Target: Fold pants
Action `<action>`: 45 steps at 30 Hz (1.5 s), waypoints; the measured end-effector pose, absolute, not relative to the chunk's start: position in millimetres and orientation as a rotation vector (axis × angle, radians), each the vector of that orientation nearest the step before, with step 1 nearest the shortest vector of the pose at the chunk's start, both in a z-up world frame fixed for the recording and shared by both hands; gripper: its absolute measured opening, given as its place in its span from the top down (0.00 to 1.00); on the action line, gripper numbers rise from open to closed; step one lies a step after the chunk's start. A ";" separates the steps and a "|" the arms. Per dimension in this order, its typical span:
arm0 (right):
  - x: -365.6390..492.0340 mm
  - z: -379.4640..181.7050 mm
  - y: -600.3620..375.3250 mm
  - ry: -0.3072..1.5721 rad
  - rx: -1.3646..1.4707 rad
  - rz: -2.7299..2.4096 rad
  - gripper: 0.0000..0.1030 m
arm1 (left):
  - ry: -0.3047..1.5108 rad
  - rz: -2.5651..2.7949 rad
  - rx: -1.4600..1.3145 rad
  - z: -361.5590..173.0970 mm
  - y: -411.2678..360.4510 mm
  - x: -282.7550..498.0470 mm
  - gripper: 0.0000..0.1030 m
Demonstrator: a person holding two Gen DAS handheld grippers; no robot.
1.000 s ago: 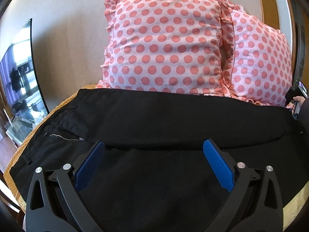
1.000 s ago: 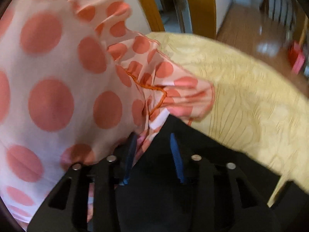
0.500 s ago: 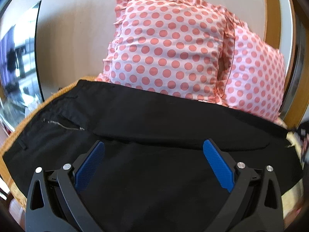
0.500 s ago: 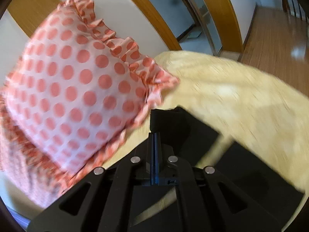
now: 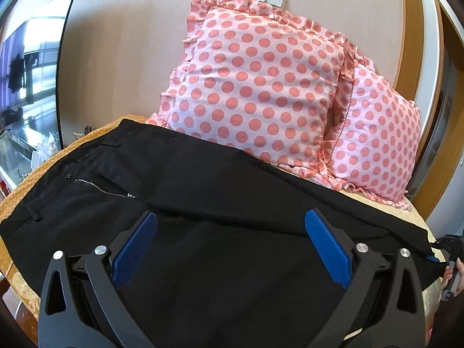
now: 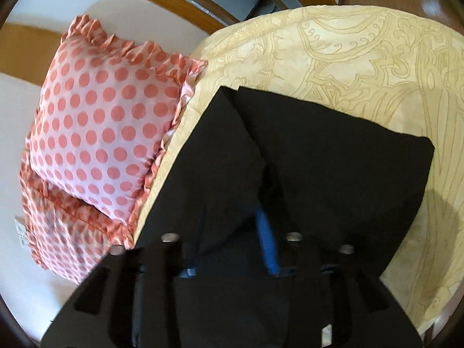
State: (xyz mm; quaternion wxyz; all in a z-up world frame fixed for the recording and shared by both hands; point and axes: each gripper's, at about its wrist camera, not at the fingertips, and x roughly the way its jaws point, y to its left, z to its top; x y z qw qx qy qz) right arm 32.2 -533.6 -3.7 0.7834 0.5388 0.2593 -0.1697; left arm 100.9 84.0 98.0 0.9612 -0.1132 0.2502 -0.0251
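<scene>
Black pants (image 5: 220, 203) lie flat along the bed, waistband and zipper (image 5: 104, 190) at the left, legs running right. My left gripper (image 5: 232, 223) is open and empty, hovering over the middle of the pants. In the right wrist view the two leg ends (image 6: 333, 156) lie side by side on the yellow bedspread. My right gripper (image 6: 232, 223) stands open just above the legs near the hems; one blue pad (image 6: 266, 243) shows, the other is hidden by dark cloth. The right gripper also shows at the far right of the left wrist view (image 5: 446, 246).
Two pink polka-dot pillows (image 5: 261, 87) lean on the wall behind the pants; one also shows in the right wrist view (image 6: 101, 121). The yellow patterned bedspread (image 6: 362, 58) extends past the hems. A TV screen (image 5: 26, 87) stands left. A wooden door frame (image 5: 411, 43) is at right.
My right gripper was shut on a leg hem, pulled it back from the pillow, then opened and let it go. The left gripper stayed open and rose slightly.
</scene>
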 end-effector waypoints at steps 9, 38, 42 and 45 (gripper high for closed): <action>20.2 2.7 -546.3 0.414 1.166 -0.270 0.98 | 0.602 -0.080 -0.269 98.1 103.8 147.0 0.01; -26.0 7.7 -567.1 0.345 1.123 -0.288 0.98 | 0.687 0.065 -0.532 95.5 176.3 138.2 0.92; -31.3 -6.3 -571.3 0.368 1.142 -0.317 0.98 | 0.745 0.125 -0.568 52.8 178.1 58.0 0.92; -30.1 -13.9 -573.6 0.395 1.143 -0.330 0.98 | 0.792 0.143 -0.632 23.8 181.9 36.0 0.92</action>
